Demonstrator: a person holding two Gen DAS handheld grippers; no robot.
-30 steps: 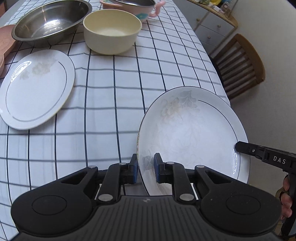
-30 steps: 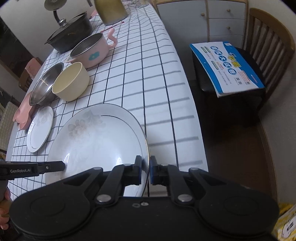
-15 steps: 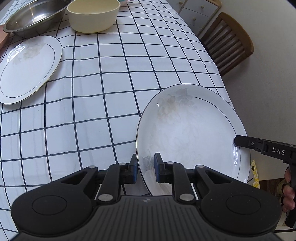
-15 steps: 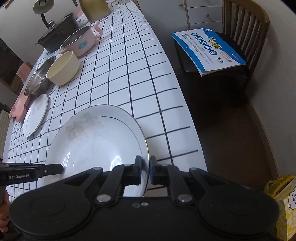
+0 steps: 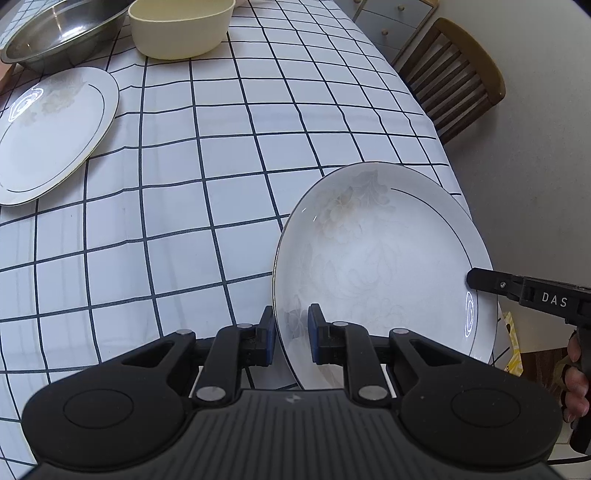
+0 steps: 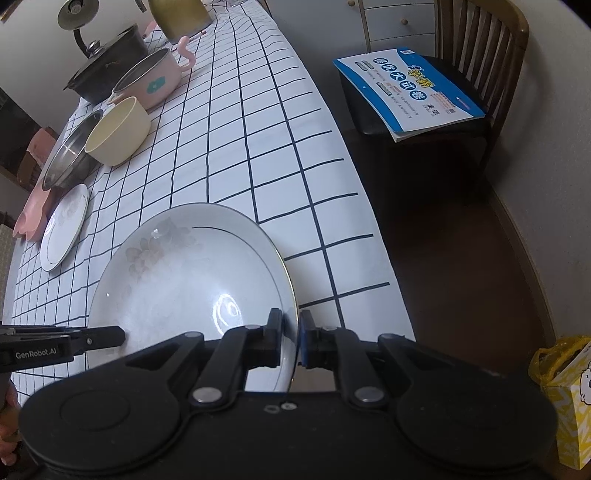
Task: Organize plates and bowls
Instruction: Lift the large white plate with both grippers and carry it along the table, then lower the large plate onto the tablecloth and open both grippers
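A large white floral plate [image 5: 380, 266] is held above the table's right edge by both grippers. My left gripper [image 5: 291, 332] is shut on its near-left rim. My right gripper [image 6: 291, 334] is shut on its right rim, and its finger shows in the left wrist view [image 5: 495, 286]. The plate also shows in the right wrist view [image 6: 184, 280]. A second white plate [image 5: 51, 129] lies flat at the table's left. A cream bowl [image 5: 181, 26] and a steel bowl [image 5: 62, 33] stand beyond it.
The table has a white checked cloth [image 5: 221, 155]. A pink pot [image 6: 151, 83], a black lidded pot [image 6: 107, 70] and a brass kettle [image 6: 181, 16] stand at the far end. A wooden chair [image 6: 491, 59] with a blue booklet [image 6: 406, 92] is to the right.
The held plate has come back toward me along the table, away from the bowls and second plate. Both grippers have stayed shut on it.
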